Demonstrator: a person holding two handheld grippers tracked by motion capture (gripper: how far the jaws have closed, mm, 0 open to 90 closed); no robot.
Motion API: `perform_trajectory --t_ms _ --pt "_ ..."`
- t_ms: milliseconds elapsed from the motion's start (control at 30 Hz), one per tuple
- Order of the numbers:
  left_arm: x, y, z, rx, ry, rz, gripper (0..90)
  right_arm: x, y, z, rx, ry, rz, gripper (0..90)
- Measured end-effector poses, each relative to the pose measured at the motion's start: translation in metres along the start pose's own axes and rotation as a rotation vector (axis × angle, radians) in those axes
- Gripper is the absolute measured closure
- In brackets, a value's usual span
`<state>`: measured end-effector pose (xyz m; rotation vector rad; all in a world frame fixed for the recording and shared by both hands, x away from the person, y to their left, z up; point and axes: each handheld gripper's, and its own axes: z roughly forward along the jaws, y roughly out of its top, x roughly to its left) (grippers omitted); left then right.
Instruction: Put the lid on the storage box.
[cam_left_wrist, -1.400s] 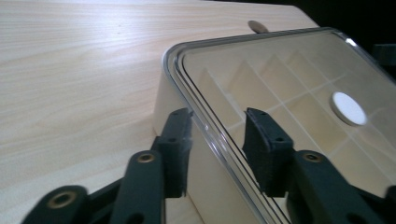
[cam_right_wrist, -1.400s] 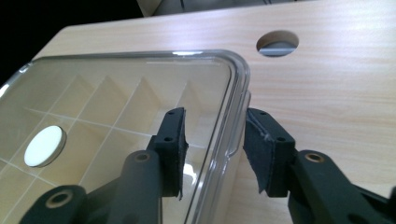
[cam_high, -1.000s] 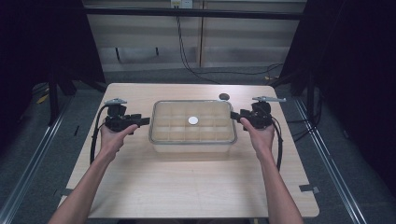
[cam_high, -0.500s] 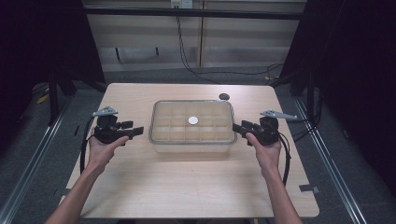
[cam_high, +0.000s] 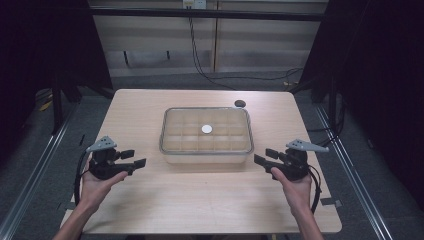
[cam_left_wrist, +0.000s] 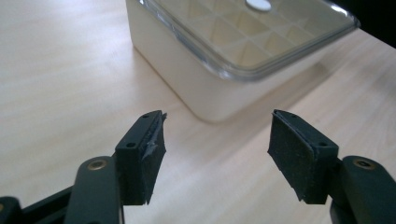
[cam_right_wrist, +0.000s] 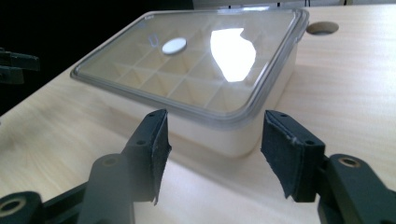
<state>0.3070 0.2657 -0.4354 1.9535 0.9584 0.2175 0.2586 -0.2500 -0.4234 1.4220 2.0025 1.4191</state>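
Both hand-held grippers are released right now, nothing between the pads. The left hand-held gripper (cam_high: 134, 158) and the right hand-held gripper (cam_high: 262, 156) have both just been opening their jaws, and they sit off the two short ends of the box, apart from it.

Looking out along the left hand-held gripper's jaws, the box (cam_left_wrist: 196, 88) is just ahead and a bit to the right, its near corner pointing back at the pads. From the right hand-held gripper it's straight ahead (cam_right_wrist: 233, 135), close but not touching, with bare desk (cam_right_wrist: 336, 84) between.

It's a cream plastic container with a clear lid (cam_high: 206, 129) seated on top and a white round dot (cam_high: 206, 129) in the middle of that lid. Through the lid you can see a grid of dividers inside, and the cells look empty as far as I can tell.

My guess on handling: light, rigid, and kind of slick, since the walls are smooth plastic and the lid is glossy enough to throw glare. The walls look too wide apart for one jaw to span, so I'd go for the lid rim that sticks out past the walls, one gripper per short end, squeezing evenly so it doesn't twist or pop.
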Motion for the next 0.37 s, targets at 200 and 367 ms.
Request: perform_trajectory --t_ms 200,367 --pt "-0.011 -0.032 -0.003 0.034 -0.035 -0.038 36.6 0.001 -0.029 -0.013 0.002 -0.014 0.013 38.4" --pt "-0.027 -0.046 -0.003 0.070 -0.069 -0.023 33.9 0.001 -0.038 -0.017 -0.013 -0.021 0.018 35.9"
